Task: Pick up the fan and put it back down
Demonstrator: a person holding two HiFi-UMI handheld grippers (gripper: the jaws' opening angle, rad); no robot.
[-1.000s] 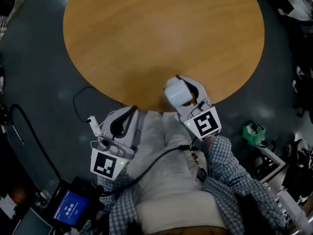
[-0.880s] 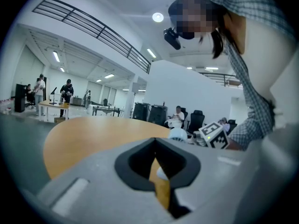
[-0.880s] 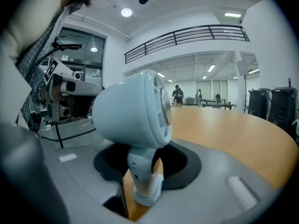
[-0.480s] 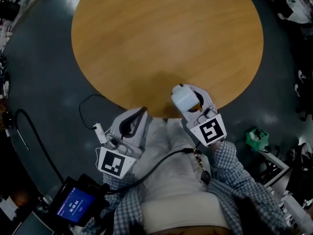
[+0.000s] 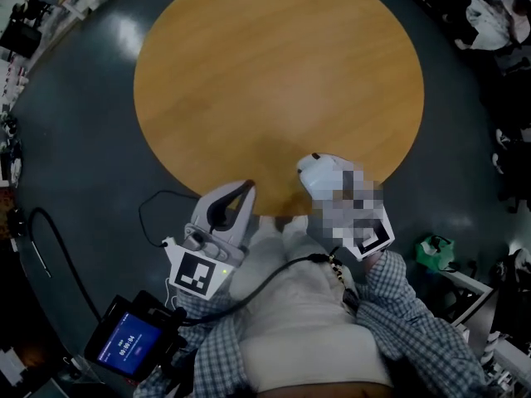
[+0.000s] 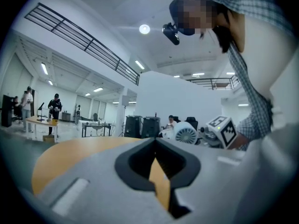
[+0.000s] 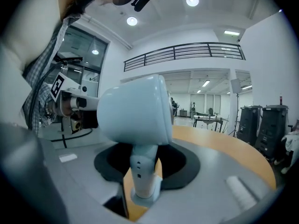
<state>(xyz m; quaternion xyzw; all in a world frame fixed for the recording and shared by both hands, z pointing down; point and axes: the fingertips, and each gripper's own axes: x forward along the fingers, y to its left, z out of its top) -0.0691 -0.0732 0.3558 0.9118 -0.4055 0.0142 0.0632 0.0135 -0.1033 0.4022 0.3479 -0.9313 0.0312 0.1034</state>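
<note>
Fingers of the right gripper (image 7: 144,164) squeezed the thin white neck of the fan (image 7: 135,111), one from each side. They were partly closed, just as wide as the neck, and both touched it. The fan stood straight up between them. Its big round head sat above the jaws, and its small round foot (image 7: 142,196) showed low down between them. From the head view, the fan was over the near edge of the round wooden table (image 5: 274,73), on the person's right. I could not tell if the foot touched the wood.

The left gripper (image 6: 155,146) held nothing. Its two jaws were pressed together at the tips, and only a thin strip of the table showed through the gap behind them. It pointed toward the table's near edge, beside the person's white shirt (image 5: 290,305), and was apart from the fan. A black cable (image 5: 265,276) ran across the shirt. In the left gripper view, the fan's round grille showed off to the right, next to the other gripper's marker cube (image 6: 225,130).
</note>
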